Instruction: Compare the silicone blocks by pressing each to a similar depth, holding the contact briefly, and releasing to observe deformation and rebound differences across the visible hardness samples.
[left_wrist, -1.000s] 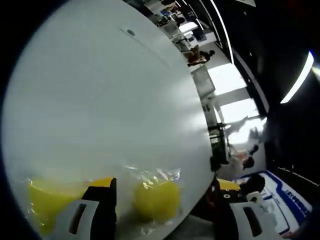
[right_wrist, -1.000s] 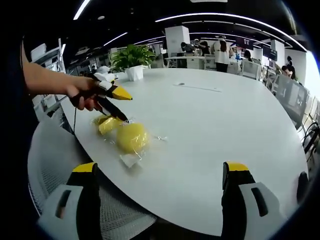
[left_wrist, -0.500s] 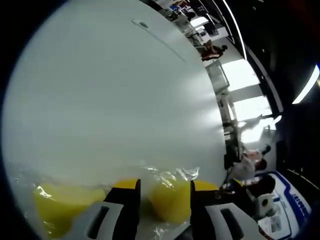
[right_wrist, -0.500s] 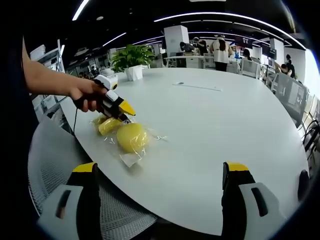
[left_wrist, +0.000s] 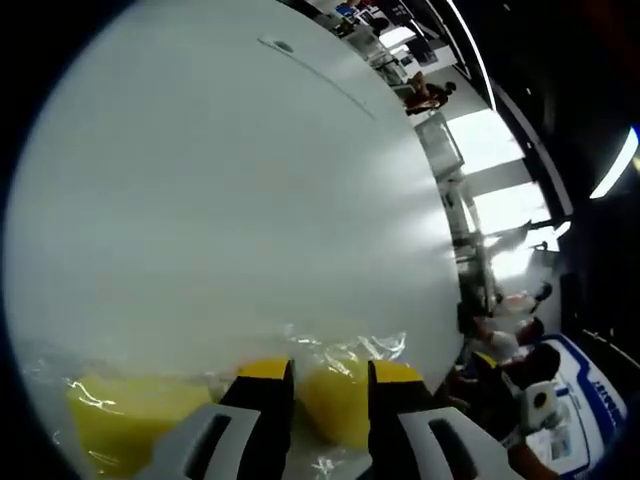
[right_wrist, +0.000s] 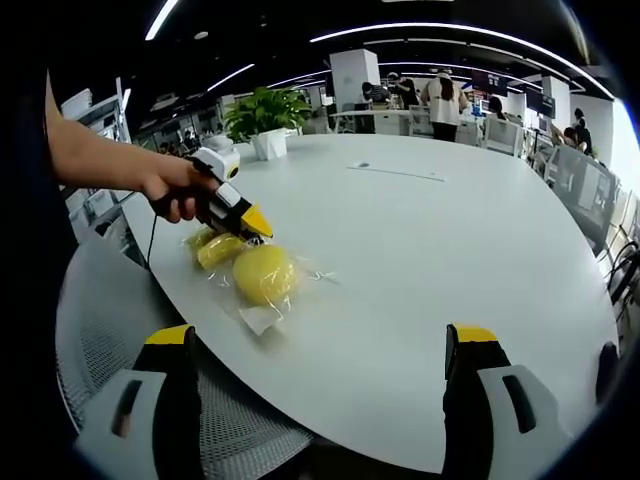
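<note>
Two yellow silicone blocks in clear plastic wrap lie near the white table's (right_wrist: 430, 240) near-left edge. The round block (right_wrist: 262, 275) is closer to me, and the flatter block (right_wrist: 215, 250) lies just behind it. A hand (right_wrist: 168, 188) holds my left gripper (right_wrist: 255, 222) down at the round block's far top edge. In the left gripper view, its jaws stand close together with the round block (left_wrist: 335, 405) squeezed between them, so the left gripper (left_wrist: 330, 368) is shut on it. The flatter block (left_wrist: 130, 420) sits to the left. My right gripper (right_wrist: 325, 335) hangs open, short of the table.
A grey mesh chair (right_wrist: 95, 300) stands under the table's near-left edge. A potted plant (right_wrist: 265, 115) sits at the table's far-left rim. Desks and several people (right_wrist: 440, 100) are beyond the table. The table top (left_wrist: 220, 180) stretches bare past the blocks.
The left gripper's jaws went from wide apart to close together around the round block, and it dropped lower onto it. The right gripper stayed still and open.
</note>
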